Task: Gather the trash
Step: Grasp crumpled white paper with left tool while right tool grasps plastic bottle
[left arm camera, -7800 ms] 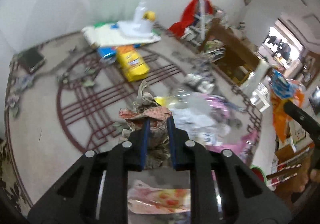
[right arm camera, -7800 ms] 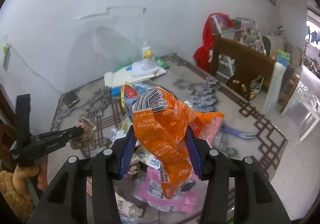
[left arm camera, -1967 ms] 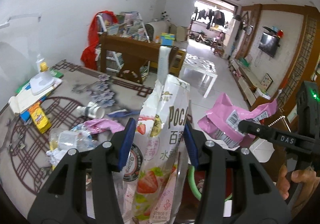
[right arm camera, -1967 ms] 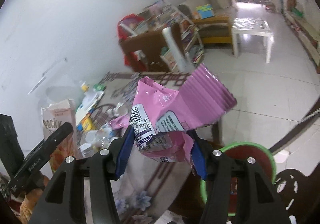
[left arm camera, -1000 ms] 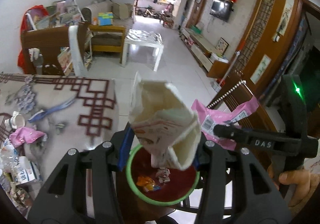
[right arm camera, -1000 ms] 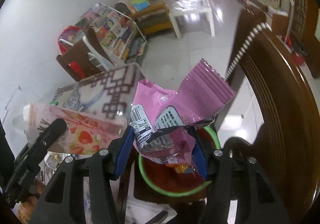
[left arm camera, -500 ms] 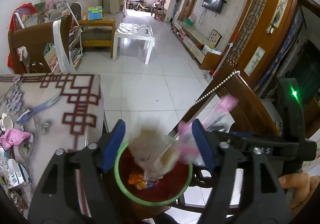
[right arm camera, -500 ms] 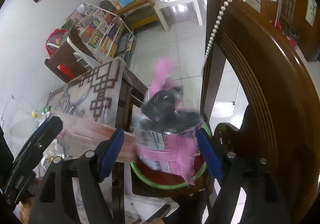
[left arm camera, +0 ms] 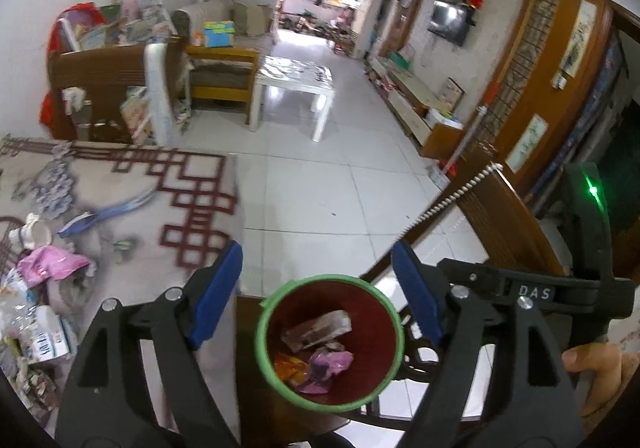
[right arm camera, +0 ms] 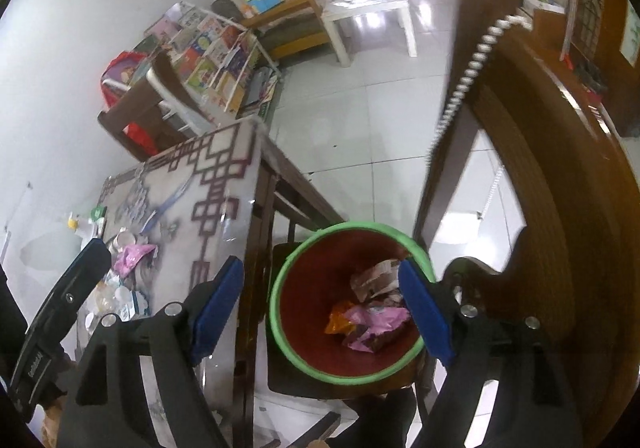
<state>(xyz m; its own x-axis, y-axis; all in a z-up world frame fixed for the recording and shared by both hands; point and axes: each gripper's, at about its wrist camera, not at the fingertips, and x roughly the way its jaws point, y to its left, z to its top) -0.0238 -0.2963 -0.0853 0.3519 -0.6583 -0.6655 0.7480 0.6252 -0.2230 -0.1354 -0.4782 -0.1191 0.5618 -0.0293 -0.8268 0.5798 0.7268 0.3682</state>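
A dark wooden chair [right arm camera: 560,136] rises at the right of the green-rimmed bin [left arm camera: 260,344], and the patterned table [left arm camera: 132,216] at the left carries more wrappers [left arm camera: 52,262]. Both tools hang above the bin, tilted down. The left tool [left arm camera: 316,288] and right tool [right arm camera: 320,300] gape wide, empty. The pink wrapper [right arm camera: 376,322] and the crumpled box [left arm camera: 316,330] lie inside the bin, directly beneath them.

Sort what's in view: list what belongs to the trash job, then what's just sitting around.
Job:
green-rimmed bin
pink wrapper in bin
orange wrapper in bin
pink wrapper on table
left gripper, right gripper, both open

Bystanders:
white coffee table
book rack
wooden chair
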